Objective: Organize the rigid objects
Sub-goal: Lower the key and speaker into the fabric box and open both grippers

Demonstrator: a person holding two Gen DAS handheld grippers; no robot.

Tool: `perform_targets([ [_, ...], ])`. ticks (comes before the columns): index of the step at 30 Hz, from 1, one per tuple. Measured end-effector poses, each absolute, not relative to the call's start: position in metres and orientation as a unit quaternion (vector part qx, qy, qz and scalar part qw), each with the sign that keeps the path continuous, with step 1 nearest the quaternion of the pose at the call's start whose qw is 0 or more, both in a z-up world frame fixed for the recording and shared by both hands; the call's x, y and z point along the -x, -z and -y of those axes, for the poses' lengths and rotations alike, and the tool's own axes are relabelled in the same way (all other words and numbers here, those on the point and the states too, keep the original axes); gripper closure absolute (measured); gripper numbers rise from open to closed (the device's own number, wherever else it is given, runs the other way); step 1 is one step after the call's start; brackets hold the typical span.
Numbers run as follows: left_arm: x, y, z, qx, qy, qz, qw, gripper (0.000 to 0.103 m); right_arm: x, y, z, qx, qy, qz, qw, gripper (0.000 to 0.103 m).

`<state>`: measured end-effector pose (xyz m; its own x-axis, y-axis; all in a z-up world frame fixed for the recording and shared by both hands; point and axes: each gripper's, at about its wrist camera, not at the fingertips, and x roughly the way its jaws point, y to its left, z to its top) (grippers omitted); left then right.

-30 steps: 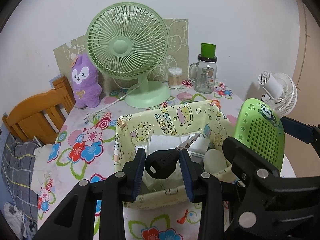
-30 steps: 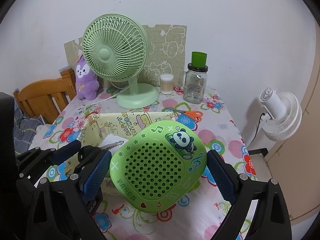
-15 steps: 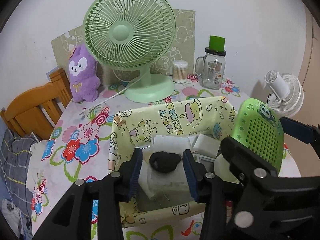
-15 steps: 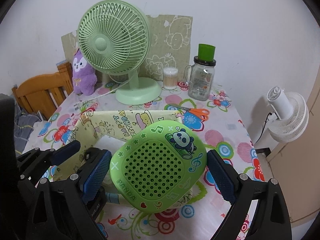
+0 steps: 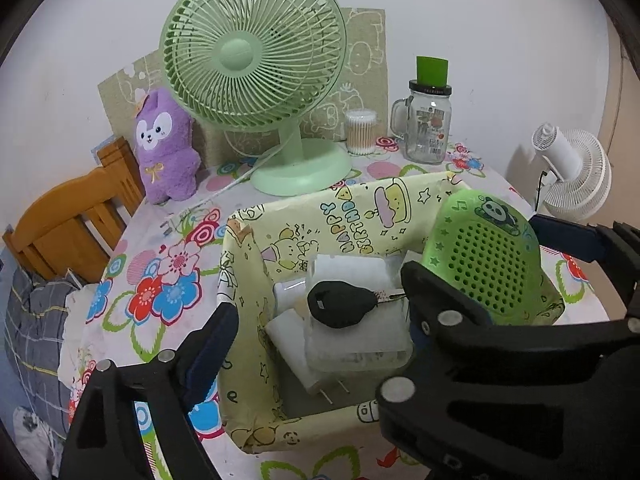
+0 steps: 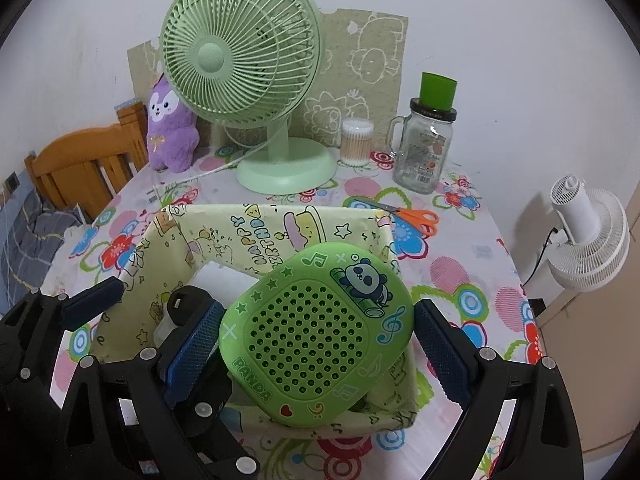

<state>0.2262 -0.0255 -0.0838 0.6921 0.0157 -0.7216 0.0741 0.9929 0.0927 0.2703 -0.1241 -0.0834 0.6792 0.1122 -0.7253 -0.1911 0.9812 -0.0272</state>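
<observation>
Key (image 5: 340,308) lies on white blocks inside the fabric basket (image 5: 360,216), released; left hand-held gripper (image 5: 316,336) jaws have just been opening wide. Right hand-held gripper (image 6: 316,344) clamps the green panda case (image 6: 320,332) above the basket.

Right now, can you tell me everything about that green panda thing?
The green rounded-square plastic panda case has a middle patch of small holes, a cartoon panda on bamboo at one corner, music notes, stars, a red heart and the word PANDA. It is tilted, held between the blue-padded jaws of the right gripper, over the near right part of the yellow cartoon-printed fabric bin.
</observation>
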Motion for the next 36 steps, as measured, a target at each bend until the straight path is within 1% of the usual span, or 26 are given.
perform_targets([
  [6, -0.232, 0.088, 0.024, -0.043, 0.022, -0.402, 0.914, 0.013, -0.281, 0.09, 0.121, 0.057, -0.084, -0.396, 0.913, 0.007],
  [11, -0.234, 0.088, 0.023, -0.026, 0.031, -0.4, 0.916, 0.009, -0.286, 0.092, 0.12, 0.053, -0.088, -0.394, 0.914, 0.007],
  [21, -0.234, 0.087, 0.021, -0.016, 0.035, -0.402, 0.915, 0.008, -0.291, 0.093, 0.116, 0.04, -0.105, -0.396, 0.911, 0.005],
  [36, -0.202, 0.072, 0.034, -0.047, 0.03, -0.389, 0.92, 0.007, -0.252, 0.074, 0.129, 0.038, -0.084, -0.393, 0.915, 0.005],
])
